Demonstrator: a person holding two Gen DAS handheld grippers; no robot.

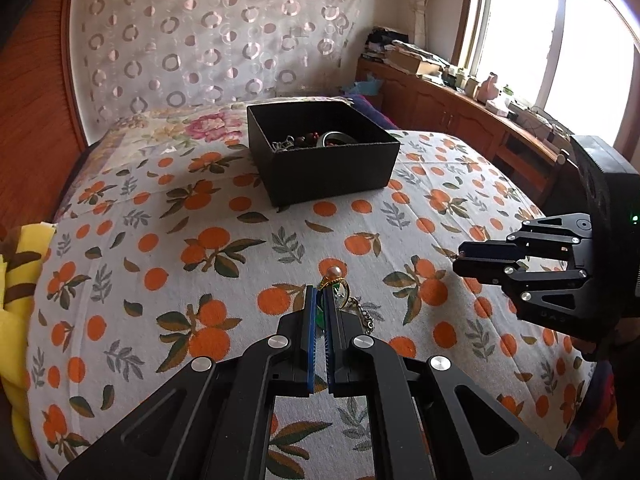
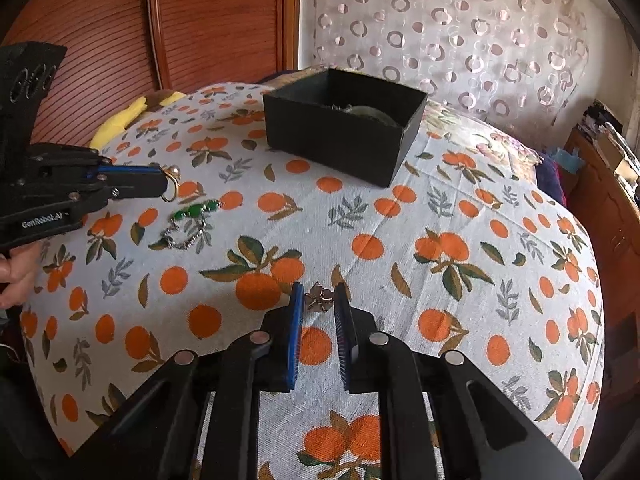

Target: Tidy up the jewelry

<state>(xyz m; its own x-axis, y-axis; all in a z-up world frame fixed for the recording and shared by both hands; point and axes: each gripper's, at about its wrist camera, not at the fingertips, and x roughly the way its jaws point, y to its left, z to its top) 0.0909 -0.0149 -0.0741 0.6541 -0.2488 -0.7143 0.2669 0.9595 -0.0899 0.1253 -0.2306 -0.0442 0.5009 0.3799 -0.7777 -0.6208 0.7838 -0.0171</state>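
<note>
My left gripper (image 1: 320, 292) is shut on a gold ring with a pearl (image 1: 334, 274), held just above the orange-print bedspread (image 1: 240, 240). From the right wrist view the same left gripper (image 2: 162, 182) shows the ring (image 2: 170, 184) hanging at its tip. Below it lies a green-stone bracelet (image 2: 196, 211) with a silver chain (image 1: 362, 312). My right gripper (image 2: 319, 294) has its blue pads against both sides of a small flower-shaped piece (image 2: 319, 299) on the cloth. A black open box (image 1: 332, 172) holding beads and a bangle stands further back.
A yellow plush (image 1: 20, 280) lies at the bed's left edge by the wooden headboard (image 2: 220, 20). A wooden cabinet (image 1: 460, 108) piled with clutter runs under the window on the right. A hand (image 2: 16, 276) holds the left gripper's handle.
</note>
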